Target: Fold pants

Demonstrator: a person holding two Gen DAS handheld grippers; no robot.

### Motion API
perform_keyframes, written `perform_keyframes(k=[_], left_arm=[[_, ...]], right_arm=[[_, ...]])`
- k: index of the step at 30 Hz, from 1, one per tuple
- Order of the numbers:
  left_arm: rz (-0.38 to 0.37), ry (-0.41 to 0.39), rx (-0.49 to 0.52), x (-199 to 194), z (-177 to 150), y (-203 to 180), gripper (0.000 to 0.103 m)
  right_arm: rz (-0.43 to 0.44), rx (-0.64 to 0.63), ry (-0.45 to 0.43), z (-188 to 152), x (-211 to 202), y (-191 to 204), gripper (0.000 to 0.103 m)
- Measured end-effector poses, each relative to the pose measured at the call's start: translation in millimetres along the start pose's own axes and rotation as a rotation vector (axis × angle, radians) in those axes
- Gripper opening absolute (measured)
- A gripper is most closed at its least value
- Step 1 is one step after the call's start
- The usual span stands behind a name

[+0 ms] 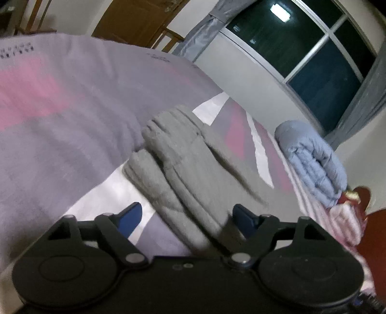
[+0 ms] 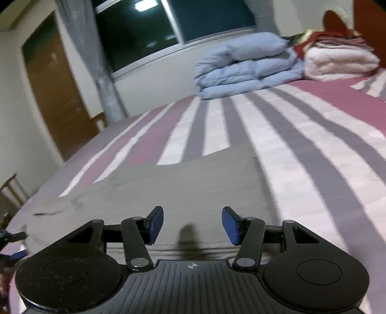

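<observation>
In the left wrist view the grey pants are bunched into a ridged heap that runs down the striped bed cover toward me. My left gripper straddles the near end of that heap. Its right blue pad is against the cloth, while the left pad stands clear over the sheet, so the jaws are open. In the right wrist view, a flat stretch of the grey pants lies smooth on the bed. My right gripper hovers low over it, open, with nothing between its pads.
A folded blue duvet and a pile of white and red blankets sit at the head of the bed, by a red headboard. Beyond the bed are a dark window, a grey curtain and a wooden door.
</observation>
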State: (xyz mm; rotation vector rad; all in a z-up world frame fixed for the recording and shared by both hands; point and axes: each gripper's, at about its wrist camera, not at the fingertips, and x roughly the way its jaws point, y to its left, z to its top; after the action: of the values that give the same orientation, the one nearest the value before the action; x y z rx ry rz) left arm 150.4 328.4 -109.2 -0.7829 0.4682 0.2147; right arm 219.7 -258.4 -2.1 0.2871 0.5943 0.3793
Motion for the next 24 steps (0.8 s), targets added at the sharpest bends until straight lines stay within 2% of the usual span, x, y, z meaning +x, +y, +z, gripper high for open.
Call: perform_keyframes(k=[5,12,14,16,18,21,24], left_arm=[[-0.043,-0.011,-0.079,12.8,6.4,9.6,0.074],[-0.037,-0.039,-0.038,30.2,9.4,6.8,0.079],[-0.048,-0.032,-0.058,34.6,17.7,10.7,0.074],[-0.002,-0.009,-0.060,38.3,22.0,11.9,0.036],[-0.018,0.007,-0.035,36.3,22.3,9.4,0.025],[-0.005,-0.049,0.043,22.0,17.6,-7.9,0.022],[-0.061,-0.113,0.047,5.9,15.2,-22.7,0.022]], right_arm=[[-0.139,0.039,-0.052,8.3,-11.3,-24.8,0.054],[-0.179,0.077,-0.055,13.2,-22.5,-52.1,0.056],[-0.187,0.088,-0.058,11.8,-25.5,-57.1,0.060],[-0.191,0.105,-0.062,10.1,-29.5,-63.0,0.062],[-0.194,0.123,-0.069,10.0,-30.5,-69.7,0.062],[-0.193,0.144,-0.069,7.4,-34.9,-77.2,0.062],[-0.189,0.161,-0.067,7.8,-39.9,-85.5,0.062]])
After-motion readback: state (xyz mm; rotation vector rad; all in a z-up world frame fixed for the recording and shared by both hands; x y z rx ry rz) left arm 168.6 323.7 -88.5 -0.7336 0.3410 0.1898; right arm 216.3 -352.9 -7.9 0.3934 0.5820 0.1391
